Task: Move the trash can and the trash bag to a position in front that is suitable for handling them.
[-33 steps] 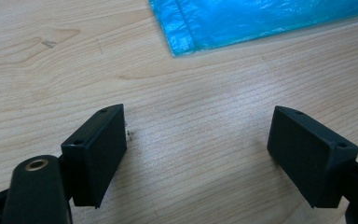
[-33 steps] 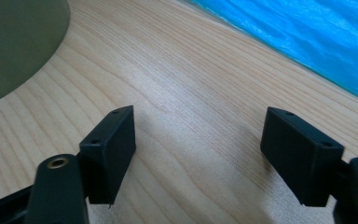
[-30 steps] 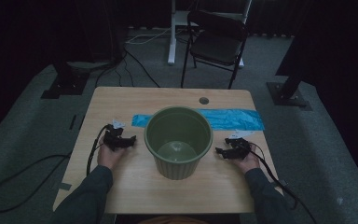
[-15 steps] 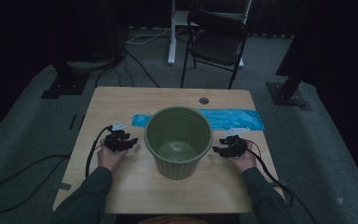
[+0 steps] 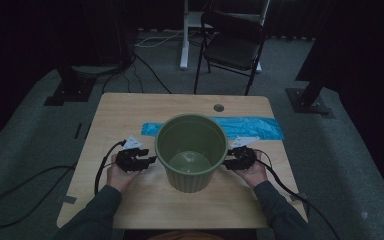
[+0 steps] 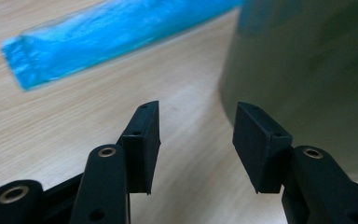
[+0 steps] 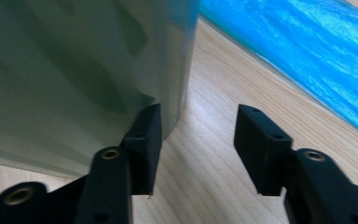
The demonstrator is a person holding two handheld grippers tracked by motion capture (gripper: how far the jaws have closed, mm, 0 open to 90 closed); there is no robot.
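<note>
Wooden counter point(image 5: 130, 110) | green bin point(image 5: 191, 152) centre | left claw point(image 5: 147, 161) at 9, right claw point(image 5: 228, 162) at 3, both closing, nothing gripped | risk: uneven squeeze tips bin.

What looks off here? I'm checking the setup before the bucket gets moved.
Nothing stands out. The green bucket stands upright on the table, looks undamaged, and nothing is spilled. The blue bag lies flat behind it. The left gripper and right gripper flank the bucket with jaws apart, which have just been closing.
</note>
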